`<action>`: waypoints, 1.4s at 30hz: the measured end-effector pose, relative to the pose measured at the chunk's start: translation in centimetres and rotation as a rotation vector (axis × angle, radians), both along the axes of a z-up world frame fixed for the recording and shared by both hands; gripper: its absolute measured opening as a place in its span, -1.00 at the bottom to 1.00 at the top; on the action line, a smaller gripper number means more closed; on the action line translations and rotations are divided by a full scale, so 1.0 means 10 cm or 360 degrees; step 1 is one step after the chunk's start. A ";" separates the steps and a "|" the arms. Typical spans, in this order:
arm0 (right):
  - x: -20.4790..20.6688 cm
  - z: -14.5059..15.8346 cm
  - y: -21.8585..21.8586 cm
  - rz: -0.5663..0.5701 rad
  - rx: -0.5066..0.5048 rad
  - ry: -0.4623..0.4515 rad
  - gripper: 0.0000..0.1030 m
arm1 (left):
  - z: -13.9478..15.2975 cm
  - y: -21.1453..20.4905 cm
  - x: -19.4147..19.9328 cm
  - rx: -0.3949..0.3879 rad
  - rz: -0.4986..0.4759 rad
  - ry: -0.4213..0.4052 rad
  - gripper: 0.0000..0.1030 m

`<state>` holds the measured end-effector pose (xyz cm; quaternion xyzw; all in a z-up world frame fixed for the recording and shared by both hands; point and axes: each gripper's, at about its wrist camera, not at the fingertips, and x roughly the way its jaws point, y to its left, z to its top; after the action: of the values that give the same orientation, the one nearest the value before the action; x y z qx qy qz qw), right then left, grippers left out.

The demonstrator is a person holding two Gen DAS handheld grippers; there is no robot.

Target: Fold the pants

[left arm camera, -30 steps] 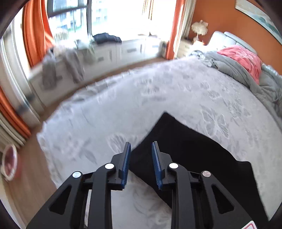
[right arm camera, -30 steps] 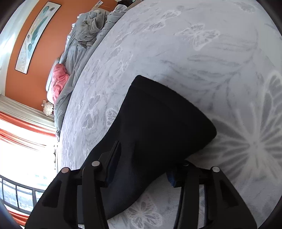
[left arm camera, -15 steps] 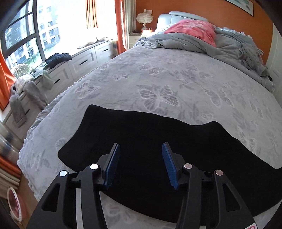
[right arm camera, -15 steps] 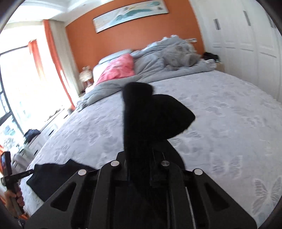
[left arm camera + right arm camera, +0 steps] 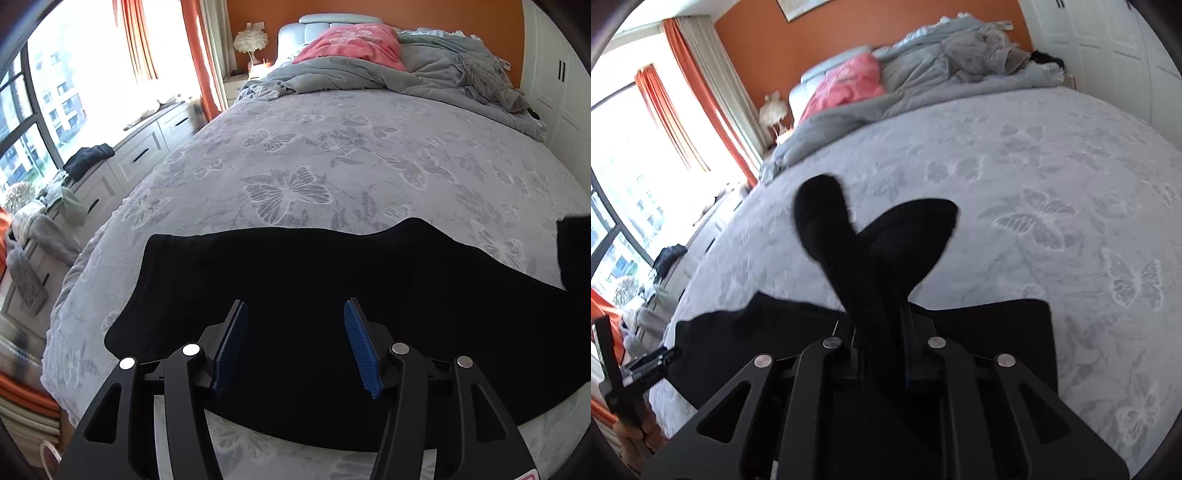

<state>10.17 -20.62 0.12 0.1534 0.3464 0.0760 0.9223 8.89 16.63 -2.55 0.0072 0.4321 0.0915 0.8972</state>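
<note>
**Black pants pinched and lifted over a butterfly-print bed**

Orange walls and orange curtains (image 5: pixel 195 51) frame a bedroom where a wide bed carries a pale grey bedspread with a butterfly pattern (image 5: pixel 332 155). At the head of the bed lie a rumpled grey duvet (image 5: pixel 424 74) and a coral-pink pillow (image 5: pixel 354 42); a white drawer unit under the window (image 5: pixel 144 147) has loose clothes heaped on it.

A pair of black fabric pants (image 5: pixel 295 280) lies spread across the near part of the bedspread, reaching from its left side to the right edge of the left wrist view. The left gripper (image 5: pixel 293 314), black with blue ribbed pads (image 5: pixel 231 343), hovers over the middle of the cloth; its jaws have just been opening and stand about half apart, with only the flat cloth lying beneath them and nothing clamped.

The right gripper (image 5: pixel 879 321) is pressed nearly closed on a bunched fold of the pants, and two black lobes of fabric stick up beyond its fingertips, above the bedspread. At the left edge of the right wrist view, a hand (image 5: pixel 631 435) grips the handle of the left gripper.
</note>
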 end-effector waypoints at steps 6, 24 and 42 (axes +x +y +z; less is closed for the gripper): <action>-0.02 -0.28 1.05 0.0692 -0.0280 0.0208 0.00 | -0.01 0.07 -0.06 -0.0018 -0.0039 0.0012 0.15; -0.11 -0.39 1.19 0.0637 -0.0451 0.0217 0.33 | -0.41 2.39 -0.61 -0.1209 0.0660 0.0106 0.42; -0.06 -0.31 0.85 0.0470 -0.0481 0.0129 0.42 | -0.39 2.07 -0.34 -0.0952 0.0749 0.0199 -0.53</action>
<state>9.60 -12.12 -3.00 -0.0362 0.4092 0.1511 0.8991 5.45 37.33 -6.41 -0.3487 0.4833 0.1642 0.7860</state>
